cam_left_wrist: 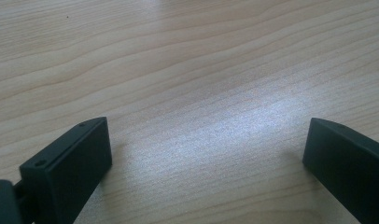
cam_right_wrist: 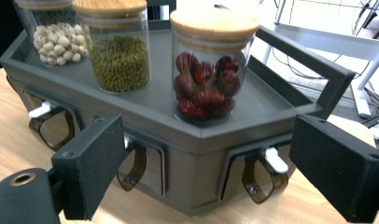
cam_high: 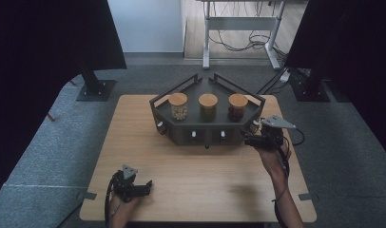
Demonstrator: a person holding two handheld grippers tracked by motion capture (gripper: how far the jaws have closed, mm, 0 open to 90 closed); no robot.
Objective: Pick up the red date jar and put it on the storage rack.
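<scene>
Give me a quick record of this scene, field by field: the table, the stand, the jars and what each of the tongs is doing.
table: light wooden top
stand: dark grey tray-topped unit, small levers on its front
jars: three glass, wooden lids, standing on the stand
left jar: pale round pieces
middle jar: small green grains
right jar: dark red fruits
left tongs: open, low over bare wood, holding nothing
right tongs: open, beside the stand's right front corner, holding nothing
</scene>
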